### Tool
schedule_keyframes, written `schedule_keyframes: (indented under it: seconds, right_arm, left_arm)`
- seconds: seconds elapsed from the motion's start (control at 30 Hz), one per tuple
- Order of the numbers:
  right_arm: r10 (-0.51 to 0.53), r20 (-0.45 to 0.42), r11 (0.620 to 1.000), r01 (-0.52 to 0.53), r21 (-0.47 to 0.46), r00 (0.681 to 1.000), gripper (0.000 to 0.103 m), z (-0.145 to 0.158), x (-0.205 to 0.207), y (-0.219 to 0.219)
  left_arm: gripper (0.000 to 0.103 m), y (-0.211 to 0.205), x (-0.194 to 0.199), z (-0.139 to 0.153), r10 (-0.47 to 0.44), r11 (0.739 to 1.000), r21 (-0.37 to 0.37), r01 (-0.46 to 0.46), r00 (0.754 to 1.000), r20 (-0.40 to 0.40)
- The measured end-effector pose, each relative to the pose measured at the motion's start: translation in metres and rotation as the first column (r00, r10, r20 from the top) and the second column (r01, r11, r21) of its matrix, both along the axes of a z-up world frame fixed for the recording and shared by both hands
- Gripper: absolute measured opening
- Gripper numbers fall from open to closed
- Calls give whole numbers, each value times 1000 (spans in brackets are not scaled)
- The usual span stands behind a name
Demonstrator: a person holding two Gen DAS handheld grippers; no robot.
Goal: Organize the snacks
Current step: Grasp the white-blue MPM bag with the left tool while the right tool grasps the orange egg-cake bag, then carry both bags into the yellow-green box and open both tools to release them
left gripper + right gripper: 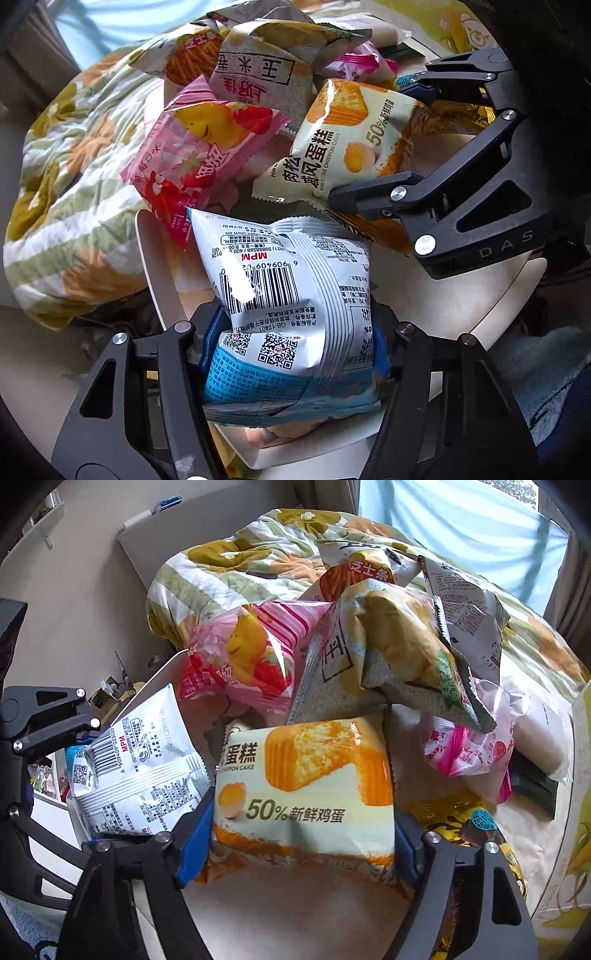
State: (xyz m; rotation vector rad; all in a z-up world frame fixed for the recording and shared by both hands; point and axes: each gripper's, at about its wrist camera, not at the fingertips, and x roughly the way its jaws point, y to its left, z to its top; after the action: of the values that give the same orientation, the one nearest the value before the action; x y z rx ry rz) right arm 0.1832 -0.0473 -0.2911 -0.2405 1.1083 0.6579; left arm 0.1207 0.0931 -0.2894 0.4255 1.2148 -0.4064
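My left gripper is shut on a white and blue snack bag with a barcode, held over the white table edge. It also shows in the right wrist view with the left gripper at the left. My right gripper is shut on a cream and orange chiffon cake pack. In the left wrist view this pack sits between the right gripper's fingers at the right. A pile of snack packs lies behind both.
The pile holds a pink strawberry pack, a grey corn snack bag, a cheese stick bag and a small pink pack. A gold wrapper lies right. A floral quilt lies behind the table.
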Motion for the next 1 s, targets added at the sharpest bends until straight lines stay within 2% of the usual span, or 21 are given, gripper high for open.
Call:
schedule_keyframes:
  seconds: [0.2,0.43,0.67,0.83,1.0]
  right_arm:
    - [-34,-12,999,35,25,999,76,9,-11,-9]
    - [-71,19,997,70,36,997,76,31,-28,-16]
    - [-136,65,990,132,58,989,76,62,-50,-39]
    - [-227,92,972,221,75,969,76,90,-60,-65]
    - [-346,127,936,332,115,930,76,130,-69,-106]
  left_arm:
    - [58,2,-4,8,7,1000,0,-7,1000,19]
    - [58,3,-11,22,32,999,-27,-30,998,51]
    - [58,4,-17,45,47,995,-86,-42,997,62]
    - [58,-2,-16,65,57,992,-118,-46,995,85]
    - [58,-20,-9,102,62,986,-160,-41,990,127]
